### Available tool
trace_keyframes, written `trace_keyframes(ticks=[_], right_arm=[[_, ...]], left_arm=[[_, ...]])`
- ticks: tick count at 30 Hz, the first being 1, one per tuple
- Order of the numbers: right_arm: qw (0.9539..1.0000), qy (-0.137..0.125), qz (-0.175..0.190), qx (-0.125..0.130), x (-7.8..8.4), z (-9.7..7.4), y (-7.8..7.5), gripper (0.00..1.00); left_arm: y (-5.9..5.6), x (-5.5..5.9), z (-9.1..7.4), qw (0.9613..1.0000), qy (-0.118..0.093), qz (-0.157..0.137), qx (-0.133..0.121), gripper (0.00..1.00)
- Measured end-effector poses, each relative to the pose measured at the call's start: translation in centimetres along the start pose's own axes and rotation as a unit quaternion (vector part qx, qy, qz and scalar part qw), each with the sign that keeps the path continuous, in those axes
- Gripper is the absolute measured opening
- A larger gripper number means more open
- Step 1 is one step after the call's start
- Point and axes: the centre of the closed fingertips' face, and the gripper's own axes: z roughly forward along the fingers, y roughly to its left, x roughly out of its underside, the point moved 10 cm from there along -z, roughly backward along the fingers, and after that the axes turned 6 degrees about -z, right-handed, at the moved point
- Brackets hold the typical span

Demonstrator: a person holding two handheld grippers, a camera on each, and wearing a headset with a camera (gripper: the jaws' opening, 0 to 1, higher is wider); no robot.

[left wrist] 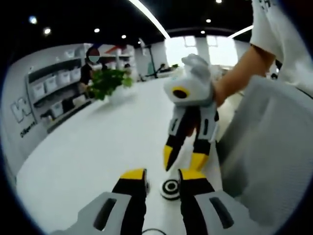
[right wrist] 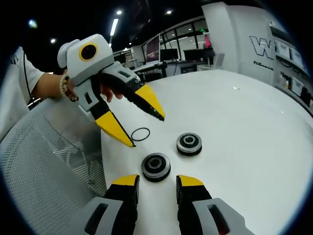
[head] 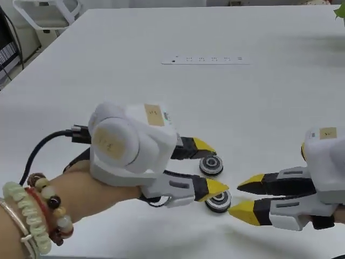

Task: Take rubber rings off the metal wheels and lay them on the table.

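Two small metal wheels lie on the white table (head: 161,91). One wheel (head: 211,165) (right wrist: 189,144) sits between the spread jaws of my left gripper (head: 210,166) (right wrist: 145,128), which is open and hovers a little above the table. The nearer wheel (head: 218,201) (right wrist: 156,166), with a dark rim, lies just ahead of my right gripper (head: 241,197) (right wrist: 157,180), which is open too and points at it. In the left gripper view a wheel (left wrist: 171,188) shows between the left gripper (left wrist: 163,175) tips, with the right gripper (left wrist: 183,159) facing it. A loose black rubber ring (right wrist: 141,134) lies flat beside the left gripper.
A white power strip (head: 206,60) lies further back on the table. A mesh chair back (right wrist: 54,161) stands at the near table edge. A green plant (left wrist: 105,83) sits at the far end, with shelves behind it.
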Motion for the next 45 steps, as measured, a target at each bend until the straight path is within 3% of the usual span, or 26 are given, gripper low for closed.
trace_keyframes(ticks=[3, 7, 11, 17, 20, 25, 28, 30, 32, 33, 37, 41, 44, 45], right_arm=[[1.0000, 0.001, -0.006, -0.001, 0.1, 0.2, 0.0, 0.25], [0.9999, 0.004, -0.008, -0.004, 0.2, 0.7, 0.1, 0.25], [0.9999, 0.010, -0.013, -0.005, 0.4, 1.0, 0.1, 0.24], [0.9997, 0.014, -0.018, 0.000, 0.5, 1.4, 0.0, 0.21], [0.9996, 0.016, -0.021, 0.003, 0.5, 1.6, -0.1, 0.19], [0.9994, 0.016, -0.030, 0.010, 0.6, 1.5, 0.0, 0.15], [0.9989, 0.021, -0.040, 0.013, 0.6, 1.4, 0.1, 0.12], [0.9975, 0.031, -0.061, 0.020, 0.5, 1.3, 0.3, 0.09], [0.9953, 0.033, -0.079, 0.044, 0.5, 1.1, 0.2, 0.00], [0.9963, 0.034, -0.071, 0.035, 0.5, 1.2, 0.4, 0.00], [0.9959, 0.038, -0.060, 0.056, 0.4, 1.2, 0.5, 0.00], [0.9970, 0.020, 0.037, 0.064, 0.7, 1.1, 0.3, 0.00], [0.9930, -0.013, 0.100, 0.062, 1.1, 0.7, 0.0, 0.00], [0.9897, -0.029, 0.125, 0.063, 1.2, 0.5, 0.0, 0.00]], left_arm=[[-0.2, 1.1, 0.7, 0.9995, 0.016, -0.025, 0.014, 0.24], [0.0, 2.0, 1.2, 0.9988, 0.031, -0.036, 0.013, 0.24], [0.0, 2.4, 1.6, 0.9971, 0.031, -0.068, 0.015, 0.23], [-0.1, 3.1, 2.7, 0.9970, 0.052, -0.056, 0.012, 0.19], [0.0, 2.9, 2.7, 0.9963, 0.044, -0.074, 0.009, 0.18], [-0.6, 3.0, 2.7, 0.9972, 0.049, -0.053, 0.019, 0.14], [-0.4, 3.0, 2.5, 0.9974, 0.045, -0.055, 0.013, 0.14], [-0.5, 3.1, 2.5, 0.9973, 0.045, -0.057, 0.013, 0.14], [-0.5, 3.1, 2.5, 0.9972, 0.044, -0.059, 0.013, 0.14], [-0.6, 3.2, 2.4, 0.9972, 0.043, -0.059, 0.012, 0.14], [-0.6, 3.2, 2.5, 0.9973, 0.042, -0.059, 0.013, 0.14], [-0.6, 3.2, 2.4, 0.9976, 0.040, -0.054, 0.013, 0.14], [-0.6, 3.3, 2.4, 0.9978, 0.039, -0.053, 0.013, 0.14], [-0.6, 3.3, 2.4, 0.9978, 0.039, -0.052, 0.013, 0.14]])
